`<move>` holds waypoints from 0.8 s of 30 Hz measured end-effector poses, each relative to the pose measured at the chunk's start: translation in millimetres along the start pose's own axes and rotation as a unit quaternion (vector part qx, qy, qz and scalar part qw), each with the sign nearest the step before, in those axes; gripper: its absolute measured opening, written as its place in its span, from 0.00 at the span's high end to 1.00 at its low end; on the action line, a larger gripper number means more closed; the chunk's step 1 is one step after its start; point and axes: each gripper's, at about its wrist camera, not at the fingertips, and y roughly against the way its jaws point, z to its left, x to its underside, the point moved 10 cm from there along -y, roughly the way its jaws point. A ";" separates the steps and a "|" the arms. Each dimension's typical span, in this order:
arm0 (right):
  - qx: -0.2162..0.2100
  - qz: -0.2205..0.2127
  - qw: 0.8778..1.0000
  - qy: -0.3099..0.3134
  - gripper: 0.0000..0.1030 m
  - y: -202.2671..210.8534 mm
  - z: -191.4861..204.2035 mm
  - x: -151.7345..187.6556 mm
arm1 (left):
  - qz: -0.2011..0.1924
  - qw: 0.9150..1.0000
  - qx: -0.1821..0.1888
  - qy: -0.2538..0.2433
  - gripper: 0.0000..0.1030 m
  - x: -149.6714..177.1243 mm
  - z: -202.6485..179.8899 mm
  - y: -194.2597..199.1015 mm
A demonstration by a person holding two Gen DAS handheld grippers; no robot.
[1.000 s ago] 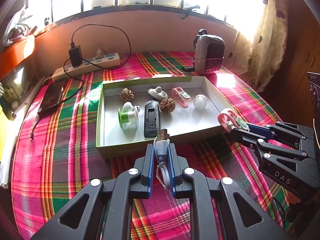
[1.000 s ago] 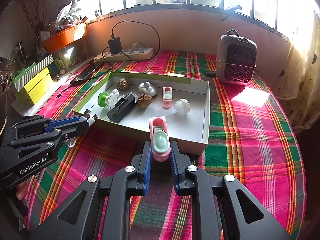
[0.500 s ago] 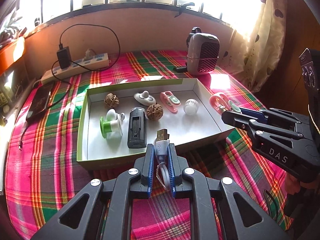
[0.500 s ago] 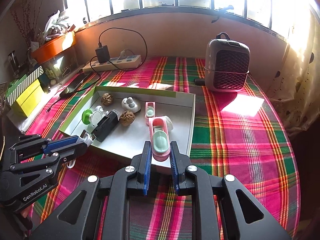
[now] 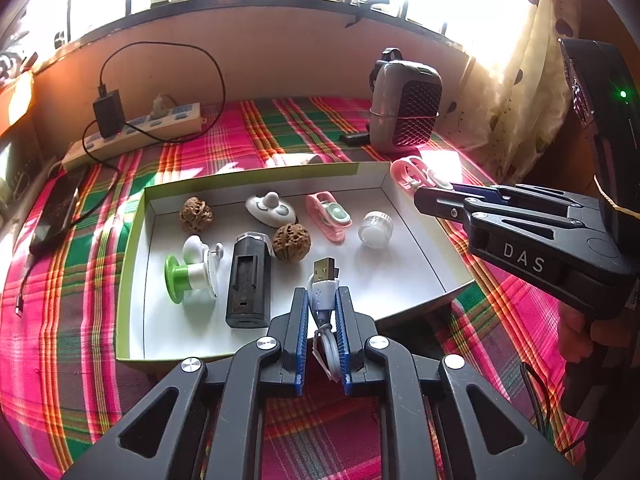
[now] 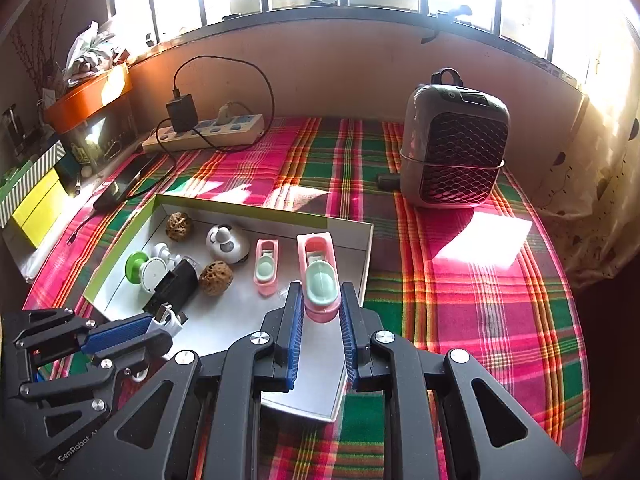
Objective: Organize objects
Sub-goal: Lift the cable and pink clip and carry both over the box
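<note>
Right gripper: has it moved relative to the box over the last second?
Yes. The right gripper, shut on the pink clip, has come forward over the box's near rim, toward the box's right wall.

Woven plaid cloth (image 6: 460, 312) covers the bench, matt and soft. The box (image 5: 132, 280) looks like smooth card. Walnuts (image 5: 291, 241) are rough, wrinkled; the pink clip (image 6: 320, 280) glossy plastic; the USB plug (image 5: 325, 269) shiny metal.

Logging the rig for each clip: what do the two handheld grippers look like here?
Both are black plastic with triangular cut-outs and silver screws; their fingers carry ribbed blue pads. The right gripper reads "DAS" in white, with a black box showing a green light above it. The left gripper reads "GenRobot".
</note>
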 end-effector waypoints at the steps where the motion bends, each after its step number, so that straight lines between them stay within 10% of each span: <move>1: -0.002 0.002 1.000 0.000 0.82 -3.5 -1.1 -1.7 | 0.001 1.000 0.000 0.001 0.89 -0.8 0.0 -2.0; 24: -0.019 0.056 0.998 0.012 0.82 -54.3 -3.4 -8.6 | 0.029 1.000 0.003 0.003 0.89 -14.3 -3.2 -39.9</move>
